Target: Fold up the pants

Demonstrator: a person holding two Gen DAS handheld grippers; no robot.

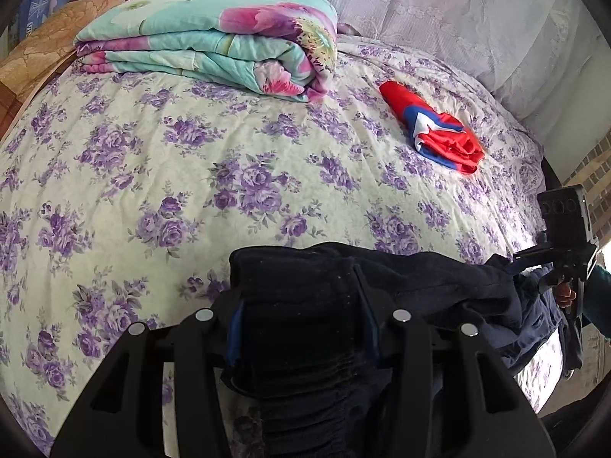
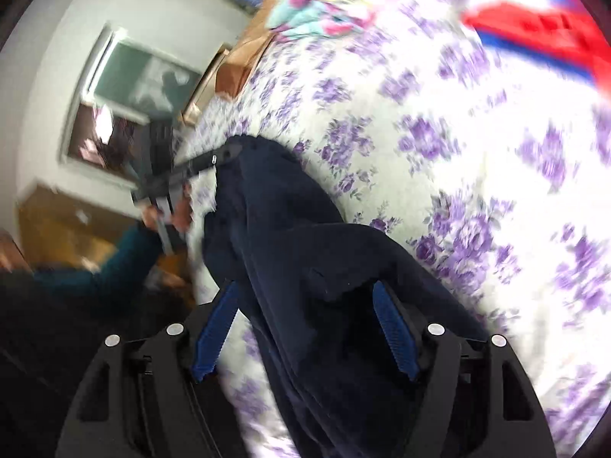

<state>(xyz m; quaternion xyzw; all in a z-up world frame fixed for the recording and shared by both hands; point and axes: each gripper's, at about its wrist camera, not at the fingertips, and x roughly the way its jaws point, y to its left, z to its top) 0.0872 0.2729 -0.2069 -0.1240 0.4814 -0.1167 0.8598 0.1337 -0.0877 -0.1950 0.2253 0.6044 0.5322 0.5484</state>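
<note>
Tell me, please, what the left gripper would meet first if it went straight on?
Apart from the dark pants it already holds, probably the flowered bedspread; the folded quilt lies farther beyond.

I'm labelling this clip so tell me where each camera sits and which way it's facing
Left wrist: on the left gripper, low over the bed, facing the folded quilt; jaws hold the dark pants; right gripper shows at right.
Right wrist: on the right gripper, tilted and blurred, facing along the pants toward the left gripper.
Shared: pants, bed, quilt, red cloth.
</note>
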